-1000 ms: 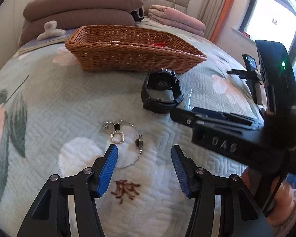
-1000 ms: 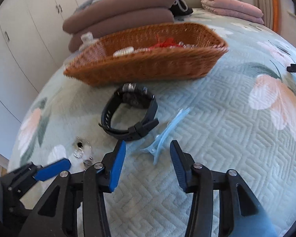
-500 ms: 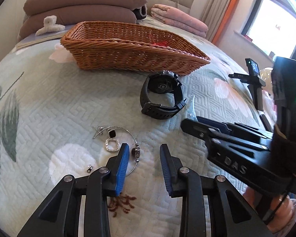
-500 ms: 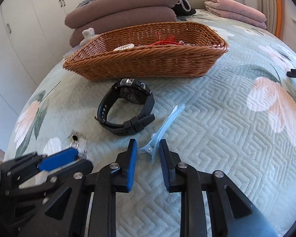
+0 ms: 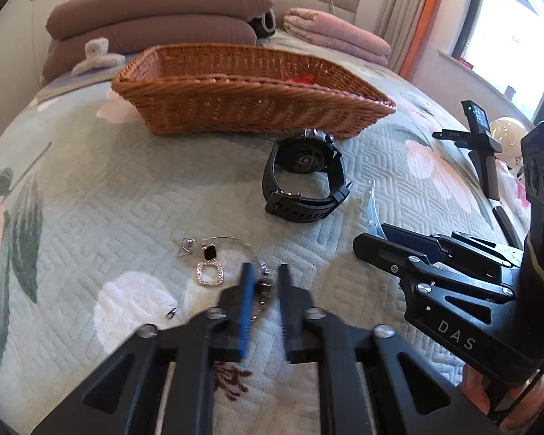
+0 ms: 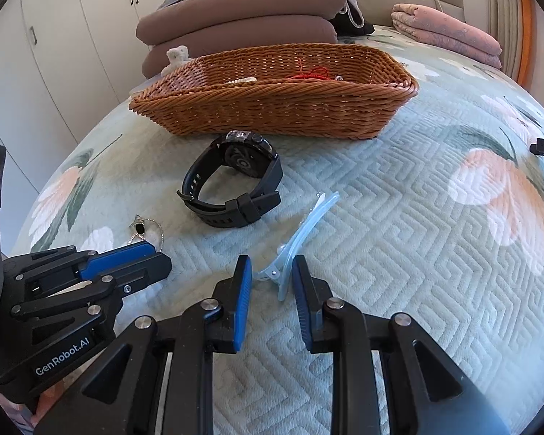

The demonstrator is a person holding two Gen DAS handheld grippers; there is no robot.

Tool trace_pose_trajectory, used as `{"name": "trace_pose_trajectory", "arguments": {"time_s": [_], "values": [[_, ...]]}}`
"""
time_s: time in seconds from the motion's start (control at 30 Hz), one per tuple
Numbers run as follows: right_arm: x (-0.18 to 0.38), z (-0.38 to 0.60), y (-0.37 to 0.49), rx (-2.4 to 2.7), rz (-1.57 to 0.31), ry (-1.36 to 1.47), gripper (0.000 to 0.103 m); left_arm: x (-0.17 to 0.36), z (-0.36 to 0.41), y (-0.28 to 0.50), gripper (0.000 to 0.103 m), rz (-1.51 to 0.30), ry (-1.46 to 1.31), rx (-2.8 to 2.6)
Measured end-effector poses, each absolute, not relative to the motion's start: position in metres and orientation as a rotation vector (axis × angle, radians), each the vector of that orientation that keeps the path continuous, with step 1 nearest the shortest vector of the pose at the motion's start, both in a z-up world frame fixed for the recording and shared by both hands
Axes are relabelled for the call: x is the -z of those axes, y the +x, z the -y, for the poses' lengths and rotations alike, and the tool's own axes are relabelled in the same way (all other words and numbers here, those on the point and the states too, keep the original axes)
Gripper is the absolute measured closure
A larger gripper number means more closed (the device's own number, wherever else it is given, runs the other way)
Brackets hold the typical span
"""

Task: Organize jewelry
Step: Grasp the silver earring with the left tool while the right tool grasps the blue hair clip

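A wicker basket [image 5: 250, 108] [image 6: 272, 108] stands on the bed with a red cord [image 6: 313, 72] and small pieces inside. A black watch [image 5: 304, 185] [image 6: 235, 185] lies in front of it. My left gripper [image 5: 264, 290] is nearly closed around a thin silver bracelet [image 5: 263, 282], beside a square pendant [image 5: 210, 273] and a small earring [image 5: 185, 246]. My right gripper [image 6: 272, 282] is narrowed around the base of a pale blue hair clip [image 6: 301, 232], which lies on the quilt.
Folded brown quilts [image 6: 243, 18] and a pink blanket [image 6: 449, 32] lie behind the basket. A white claw clip [image 5: 96, 56] sits near them. A black stand [image 5: 478, 137] is at the bed's right edge. White cupboards [image 6: 54, 54] stand left.
Both grippers have closed in from wide open. The left has moved over the bracelet; the right has closed in around the hair clip's base.
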State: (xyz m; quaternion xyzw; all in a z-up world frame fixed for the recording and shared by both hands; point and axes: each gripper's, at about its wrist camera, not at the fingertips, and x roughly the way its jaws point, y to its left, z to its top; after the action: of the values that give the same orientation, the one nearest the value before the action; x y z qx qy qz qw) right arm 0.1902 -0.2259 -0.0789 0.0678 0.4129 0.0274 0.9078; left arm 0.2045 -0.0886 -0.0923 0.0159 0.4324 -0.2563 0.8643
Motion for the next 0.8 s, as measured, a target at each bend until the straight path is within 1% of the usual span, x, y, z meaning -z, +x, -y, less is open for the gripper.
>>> {"name": "trace_pose_trajectory", "arguments": {"time_s": [0.37, 0.57, 0.8], "values": [[0.072, 0.231, 0.169, -0.039, -0.808, 0.153, 0.078, 0.06, 0.06, 0.174, 0.093, -0.782, -0.076, 0.589], [0.066, 0.239, 0.146, -0.1, -0.802, 0.241, 0.078, 0.038, 0.046, 0.163, 0.093, -0.728, -0.121, 0.612], [0.056, 0.248, 0.124, -0.096, -0.78, 0.271, 0.078, 0.008, 0.022, 0.159, 0.093, -0.67, -0.223, 0.648]]}}
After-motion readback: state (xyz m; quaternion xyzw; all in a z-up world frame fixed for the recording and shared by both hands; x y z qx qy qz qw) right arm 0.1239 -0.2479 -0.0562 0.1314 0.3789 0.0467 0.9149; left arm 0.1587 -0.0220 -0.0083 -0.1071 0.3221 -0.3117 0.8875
